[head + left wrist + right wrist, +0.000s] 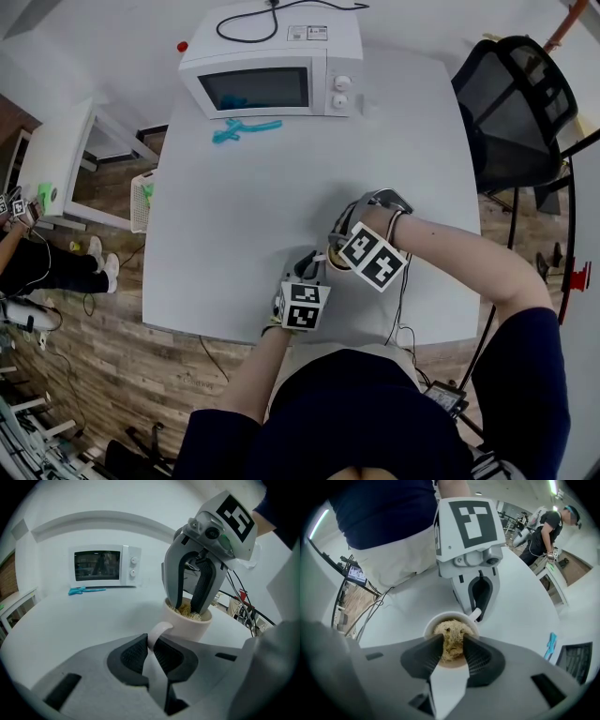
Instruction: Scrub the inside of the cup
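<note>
Left gripper view: left gripper (151, 644) pinches the cup (190, 624) by its handle (158, 630); right gripper (453, 645) squeezes a scrubber (451, 632) down inside the cup.

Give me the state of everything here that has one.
Left gripper: shut on the handle of the cup.
Right gripper: pointing down into the cup, shut on the scrubber.
Cup: upright on the table, scrubber inside.
Scrubber: stuffed in the cup, between the right gripper's jaws.
Microwave: door shut.
</note>
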Motion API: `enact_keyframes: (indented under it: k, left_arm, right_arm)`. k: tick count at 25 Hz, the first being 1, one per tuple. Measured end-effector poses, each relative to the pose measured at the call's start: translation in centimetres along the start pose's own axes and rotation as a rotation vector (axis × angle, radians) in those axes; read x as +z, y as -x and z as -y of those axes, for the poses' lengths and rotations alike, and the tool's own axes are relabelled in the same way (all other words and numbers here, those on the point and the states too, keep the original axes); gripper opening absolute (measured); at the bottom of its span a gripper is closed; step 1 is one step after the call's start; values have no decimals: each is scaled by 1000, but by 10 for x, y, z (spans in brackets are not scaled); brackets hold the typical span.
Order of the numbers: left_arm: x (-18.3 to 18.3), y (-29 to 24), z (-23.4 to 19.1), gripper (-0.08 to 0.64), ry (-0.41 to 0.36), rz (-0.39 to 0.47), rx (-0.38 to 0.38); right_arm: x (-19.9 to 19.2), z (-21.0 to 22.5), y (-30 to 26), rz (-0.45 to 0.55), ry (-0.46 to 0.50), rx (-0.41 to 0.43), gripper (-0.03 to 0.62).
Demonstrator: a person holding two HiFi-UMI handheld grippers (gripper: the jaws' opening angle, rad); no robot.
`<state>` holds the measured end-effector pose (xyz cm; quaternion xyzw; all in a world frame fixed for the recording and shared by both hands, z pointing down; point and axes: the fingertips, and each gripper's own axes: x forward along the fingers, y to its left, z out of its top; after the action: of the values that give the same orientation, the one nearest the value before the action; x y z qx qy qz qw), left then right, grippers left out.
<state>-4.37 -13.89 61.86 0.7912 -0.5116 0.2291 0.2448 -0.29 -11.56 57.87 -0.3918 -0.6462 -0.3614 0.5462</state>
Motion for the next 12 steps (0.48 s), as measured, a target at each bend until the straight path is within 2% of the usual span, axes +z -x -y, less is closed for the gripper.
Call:
enact_keyframes:
  k: [12]
  left_arm:
    - [0, -1, 0, 46, 7, 5, 8]
  right_arm:
    - [4, -5, -3, 13, 0, 44, 48]
